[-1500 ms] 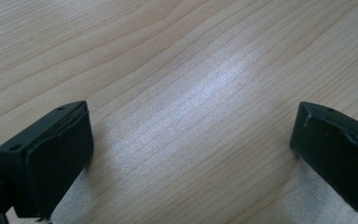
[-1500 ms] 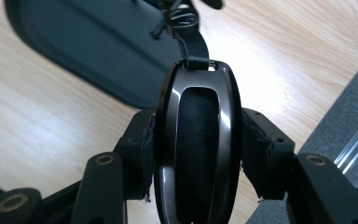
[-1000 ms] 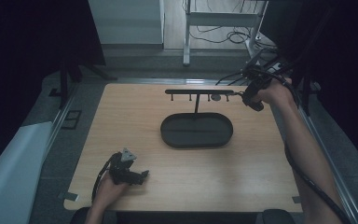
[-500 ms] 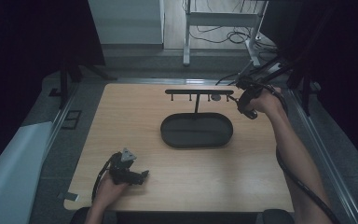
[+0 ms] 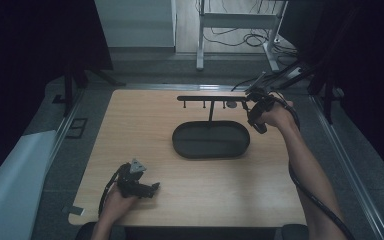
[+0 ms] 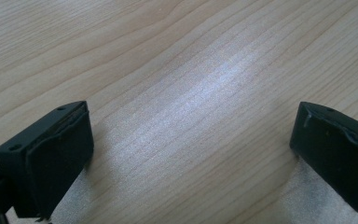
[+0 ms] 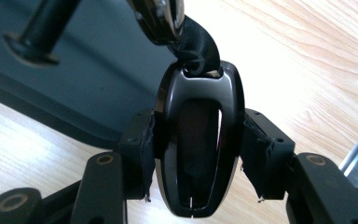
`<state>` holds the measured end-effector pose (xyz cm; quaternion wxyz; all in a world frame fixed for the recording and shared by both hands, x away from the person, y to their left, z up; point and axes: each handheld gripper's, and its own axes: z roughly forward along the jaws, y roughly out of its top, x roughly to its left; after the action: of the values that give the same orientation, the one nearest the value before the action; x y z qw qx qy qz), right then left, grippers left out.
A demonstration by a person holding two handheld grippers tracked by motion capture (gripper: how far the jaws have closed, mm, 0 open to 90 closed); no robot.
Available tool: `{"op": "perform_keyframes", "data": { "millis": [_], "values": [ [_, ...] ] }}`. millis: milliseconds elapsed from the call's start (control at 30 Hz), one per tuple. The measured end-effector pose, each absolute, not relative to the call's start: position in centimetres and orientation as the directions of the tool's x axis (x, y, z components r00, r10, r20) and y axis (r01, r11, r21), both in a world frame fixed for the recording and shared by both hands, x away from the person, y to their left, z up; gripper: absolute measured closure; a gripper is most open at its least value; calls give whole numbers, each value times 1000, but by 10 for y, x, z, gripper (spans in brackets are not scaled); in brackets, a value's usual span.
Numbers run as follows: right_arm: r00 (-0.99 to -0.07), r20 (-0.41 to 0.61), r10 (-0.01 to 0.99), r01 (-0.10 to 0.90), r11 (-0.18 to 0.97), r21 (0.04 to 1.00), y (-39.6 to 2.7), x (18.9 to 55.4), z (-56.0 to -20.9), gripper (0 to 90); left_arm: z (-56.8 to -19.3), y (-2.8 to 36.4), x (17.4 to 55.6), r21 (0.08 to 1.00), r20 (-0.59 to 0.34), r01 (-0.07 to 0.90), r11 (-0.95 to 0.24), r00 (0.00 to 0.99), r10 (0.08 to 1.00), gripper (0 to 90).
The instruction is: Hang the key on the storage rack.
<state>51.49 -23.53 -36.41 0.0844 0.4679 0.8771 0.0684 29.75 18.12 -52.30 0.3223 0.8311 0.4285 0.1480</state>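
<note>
My right gripper is shut on a glossy black key fob, with one pad on each of its sides. A black strap links the fob's top to a shiny metal ring. In the high view the right gripper hangs by the right end of the black rack's bar, just above the oval tray. One peg of the rack and the dark tray show behind the fob. My left gripper rests on the table's front left, open, its jaws wide over bare wood.
The rack stands on a post at the back of the light wooden table. A white desk frame and cables lie on the floor behind. Metal rails run along both table sides.
My right hand has come down and a little to the left with the fob, from beside the bar's end to the tray's right end. The left hand has not moved.
</note>
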Motion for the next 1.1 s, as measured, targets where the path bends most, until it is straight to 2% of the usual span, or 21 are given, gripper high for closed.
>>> {"op": "perform_keyframes", "data": {
  "millis": [433, 933, 1000, 1033, 1100],
  "values": [
    [-563, -31, 826, 791, 549, 270, -227, 513, -391, 484, -523, 181, 298, 661, -31, 617, -427, 591, 806, 0],
    [-573, -41, 819, 771, 555, 310, -225, 511, -399, 474, -523, 181, 298, 661, -31, 617, -428, 592, 805, 0],
    [-579, -49, 814, 765, 563, 313, -226, 511, -399, 445, -523, 181, 298, 661, -30, 616, -428, 592, 805, 0],
    [-576, -44, 816, 763, 556, 330, -229, 511, -398, 402, -523, 181, 298, 661, -30, 616, -429, 592, 805, 0],
    [-575, -44, 817, 760, 553, 342, -230, 511, -396, 385, -523, 181, 298, 661, -30, 616, -428, 592, 805, 0]
  ]
}}
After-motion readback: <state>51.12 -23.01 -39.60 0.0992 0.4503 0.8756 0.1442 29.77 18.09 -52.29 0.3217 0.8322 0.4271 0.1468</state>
